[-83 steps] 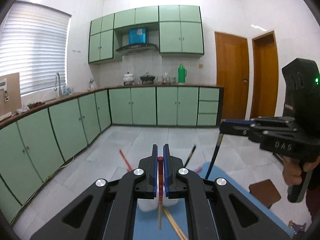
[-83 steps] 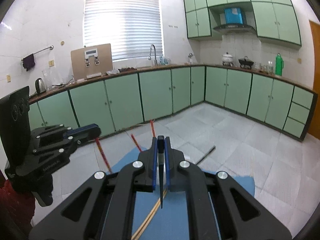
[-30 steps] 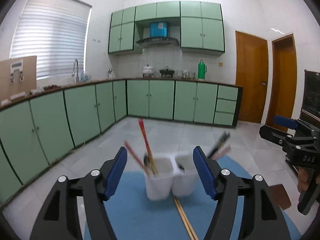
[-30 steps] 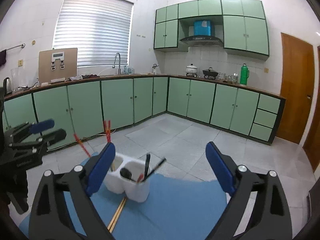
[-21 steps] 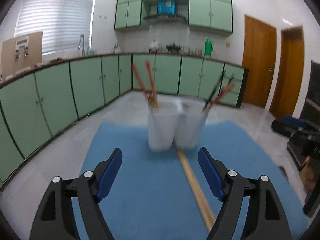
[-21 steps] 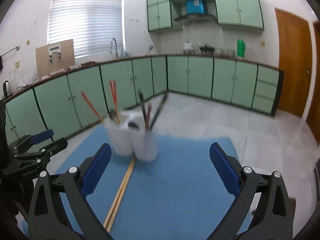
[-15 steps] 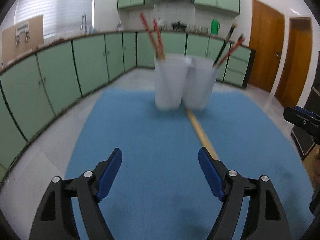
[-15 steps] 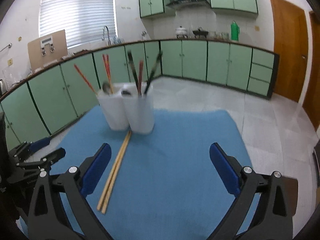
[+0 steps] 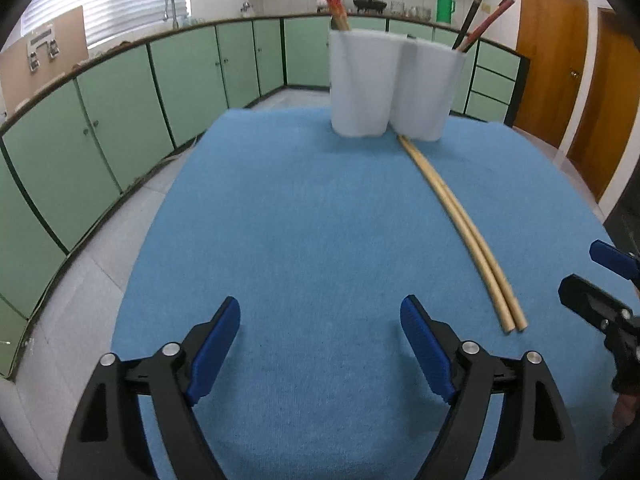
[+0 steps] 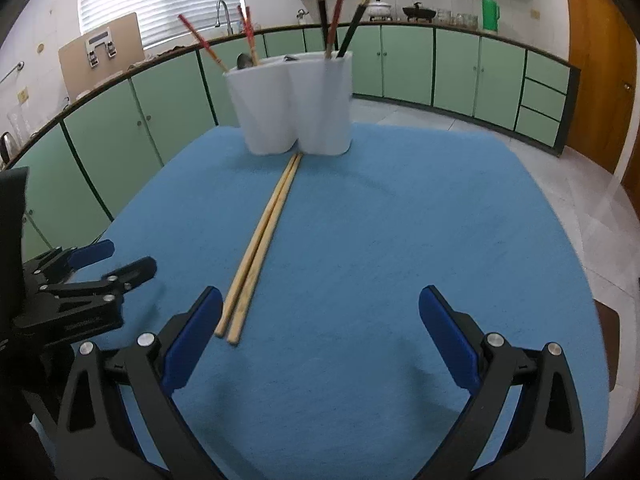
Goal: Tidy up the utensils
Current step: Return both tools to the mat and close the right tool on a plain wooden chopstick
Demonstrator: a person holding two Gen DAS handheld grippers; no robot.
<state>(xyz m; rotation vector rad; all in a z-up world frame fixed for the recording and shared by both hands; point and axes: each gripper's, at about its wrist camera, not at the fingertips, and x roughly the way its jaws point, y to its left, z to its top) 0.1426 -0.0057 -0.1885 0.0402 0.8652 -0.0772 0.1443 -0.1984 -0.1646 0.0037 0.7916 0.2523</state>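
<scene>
A white two-cup holder stands at the far side of the blue mat. Red chopsticks and a spoon sit in its left cup, dark chopsticks in its right. A pair of wooden chopsticks lies on the mat, running from the holder's foot toward me. My right gripper is open and empty, its left finger just beside the pair's near ends. My left gripper hangs low over bare mat, jaws opening, nothing between them; the wooden pair lies to its right.
The mat's edges drop to a tiled floor on the left and far side. Green cabinets line the walls. A brown stool shows past the mat's right edge. The two grippers are close, the left gripper near the right one's left finger.
Both grippers let go of the chopsticks they held, which now stand in the holder. Both have sunk toward the mat and tilted down, and the left jaws have widened.
</scene>
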